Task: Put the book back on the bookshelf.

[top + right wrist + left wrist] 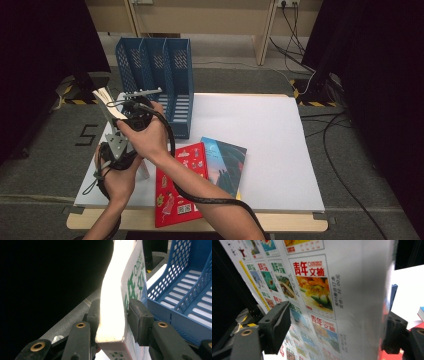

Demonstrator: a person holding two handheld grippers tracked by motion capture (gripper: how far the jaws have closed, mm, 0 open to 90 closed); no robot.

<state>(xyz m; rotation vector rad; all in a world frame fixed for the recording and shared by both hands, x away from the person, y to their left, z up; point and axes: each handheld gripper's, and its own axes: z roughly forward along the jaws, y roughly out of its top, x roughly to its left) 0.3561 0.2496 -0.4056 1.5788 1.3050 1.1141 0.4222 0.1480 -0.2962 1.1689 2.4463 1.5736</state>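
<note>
A white magazine stands tilted above the table's left edge, between both grippers. My right gripper comes from the right, and in the right gripper view its pads sit against both sides of the magazine's page edge. My left gripper is lower down. Its own view has its jaws on either side of the printed back cover. The left pad stands in front of that cover. Whether it presses I cannot tell.
A blue three-slot file rack stands just behind and right of the magazine, also close by in the right gripper view. A red book and a dark blue book lie flat at the white table's front.
</note>
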